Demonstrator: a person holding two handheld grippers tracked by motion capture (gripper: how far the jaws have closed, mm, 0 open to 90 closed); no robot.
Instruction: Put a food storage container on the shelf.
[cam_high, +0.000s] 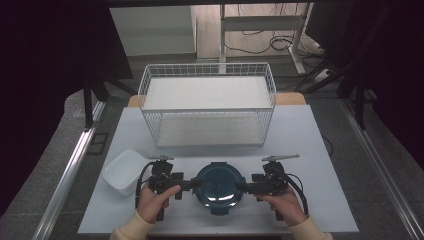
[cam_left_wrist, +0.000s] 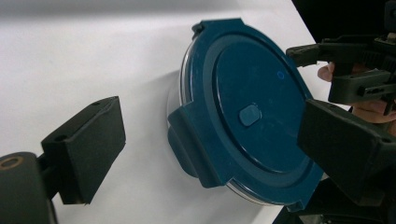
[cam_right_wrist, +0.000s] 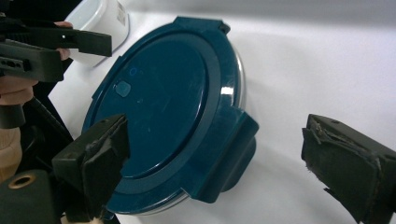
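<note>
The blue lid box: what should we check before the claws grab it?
1. Left claw open around its lid clip: ok.
2. Right claw open around its clip: ok.
3. Blue lid seated on its round container: ok.
4. Clips locked or loose: cannot tell.
5. White tub apart from the container: ok.
6. Wire basket stands behind, out of the way: ok.

On the pale grey counter (cam_high: 320, 150), the round container with a dark blue lid (cam_high: 219, 186) sits at the near edge, between both claws; the white plastic tub (cam_high: 123, 171) lies left, and the white wire basket (cam_high: 207, 102) stands behind.
</note>
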